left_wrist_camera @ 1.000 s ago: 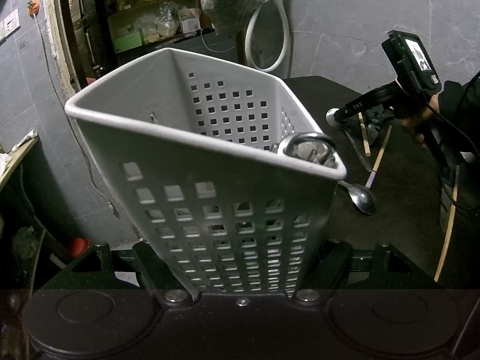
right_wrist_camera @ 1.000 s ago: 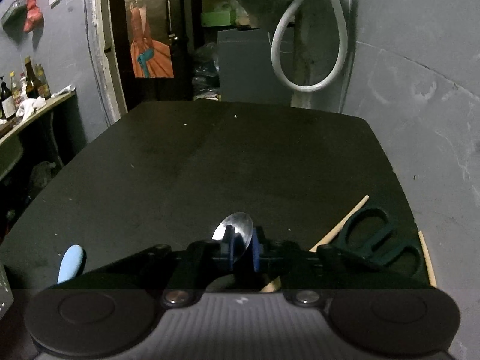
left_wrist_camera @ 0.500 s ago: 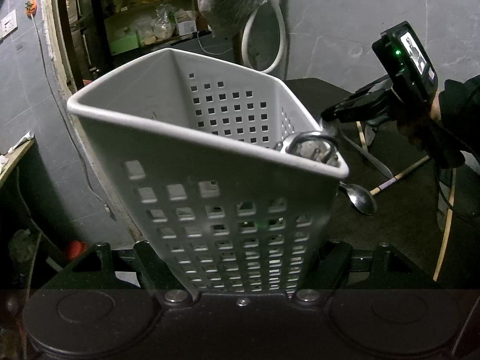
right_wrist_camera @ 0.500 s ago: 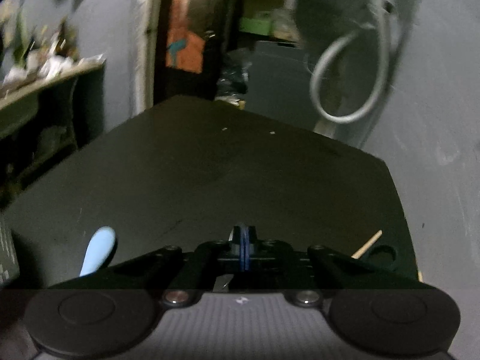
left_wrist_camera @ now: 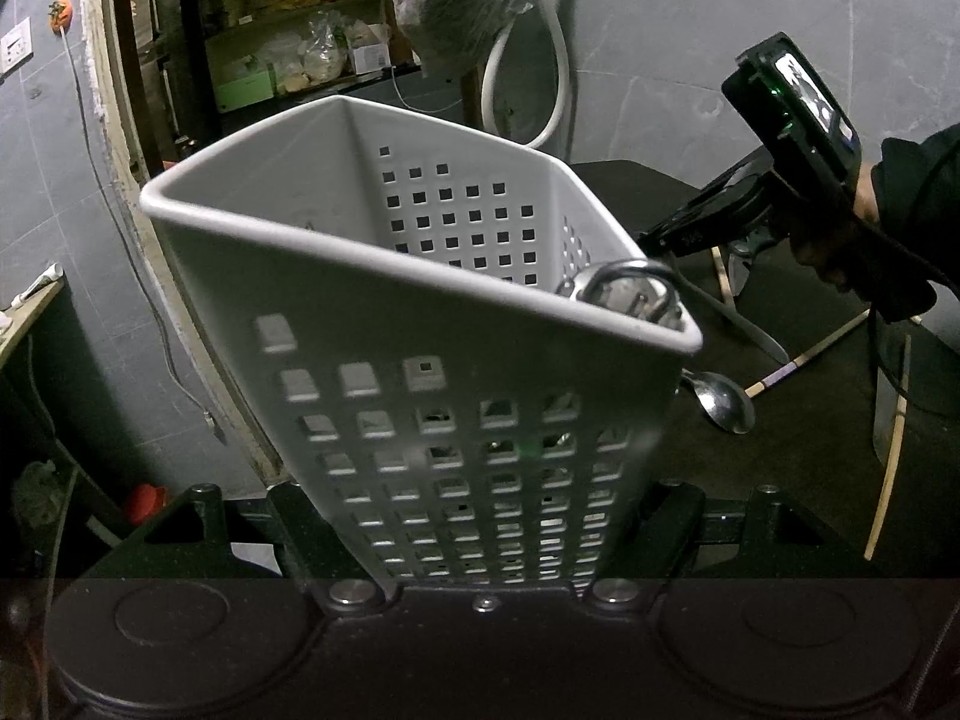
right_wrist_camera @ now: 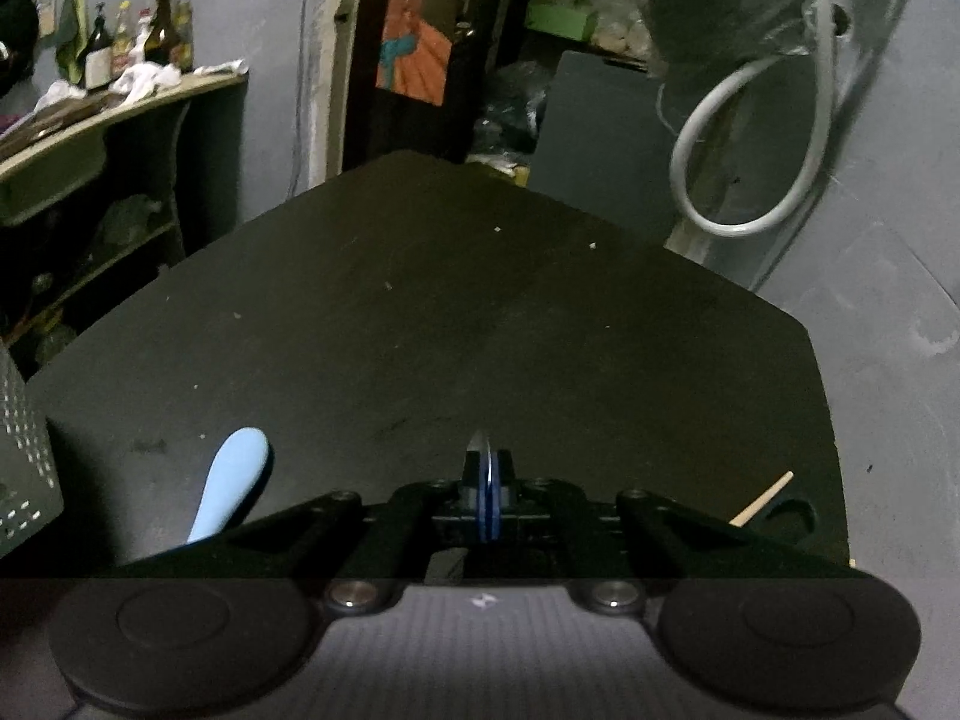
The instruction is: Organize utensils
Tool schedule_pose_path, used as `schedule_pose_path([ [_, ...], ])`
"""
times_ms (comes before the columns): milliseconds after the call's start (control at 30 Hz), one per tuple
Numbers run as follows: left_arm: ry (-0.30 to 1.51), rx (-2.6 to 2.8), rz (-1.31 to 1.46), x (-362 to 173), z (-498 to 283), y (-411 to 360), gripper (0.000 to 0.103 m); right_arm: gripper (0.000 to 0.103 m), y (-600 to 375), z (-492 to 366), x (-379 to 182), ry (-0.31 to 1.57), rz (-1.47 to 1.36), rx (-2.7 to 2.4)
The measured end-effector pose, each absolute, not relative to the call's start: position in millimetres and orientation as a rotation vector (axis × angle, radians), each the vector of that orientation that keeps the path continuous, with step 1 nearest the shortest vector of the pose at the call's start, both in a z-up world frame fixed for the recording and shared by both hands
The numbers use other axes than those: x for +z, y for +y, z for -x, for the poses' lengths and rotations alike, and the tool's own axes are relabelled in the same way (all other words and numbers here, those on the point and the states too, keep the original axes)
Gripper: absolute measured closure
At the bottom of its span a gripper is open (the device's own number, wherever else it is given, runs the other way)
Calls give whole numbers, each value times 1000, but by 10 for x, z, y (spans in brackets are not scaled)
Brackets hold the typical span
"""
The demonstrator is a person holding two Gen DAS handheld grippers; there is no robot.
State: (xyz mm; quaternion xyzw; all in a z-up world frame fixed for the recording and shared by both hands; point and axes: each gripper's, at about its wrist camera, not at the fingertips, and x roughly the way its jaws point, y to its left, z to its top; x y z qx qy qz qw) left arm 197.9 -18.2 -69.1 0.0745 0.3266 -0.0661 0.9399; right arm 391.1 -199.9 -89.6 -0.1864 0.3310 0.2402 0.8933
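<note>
Carrying a spoon to the gray basket

The right gripper is holding a spoon up off the dark tabletop, with its fingers pressed together on the thin handle, and the spoon bowl is hanging down just beside the right corner of the basket. The left gripper is holding that holey gray basket tilted, its fingers clamped on the basket's near wall, and a metal ring handle is already poking out of the right corner. A blue handle, a wooden stick and dark scissors are lying on the tabletop. Next, I think the spoon is needing a lift over the rim, then a drop inside.
</note>
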Motion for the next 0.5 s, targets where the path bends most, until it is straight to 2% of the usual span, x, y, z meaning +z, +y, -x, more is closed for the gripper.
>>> schedule_pose_path([
  [500,666,-136,-152,-698,-1977,-184,25,100,-1856,-4072,-808,794,421,492],
])
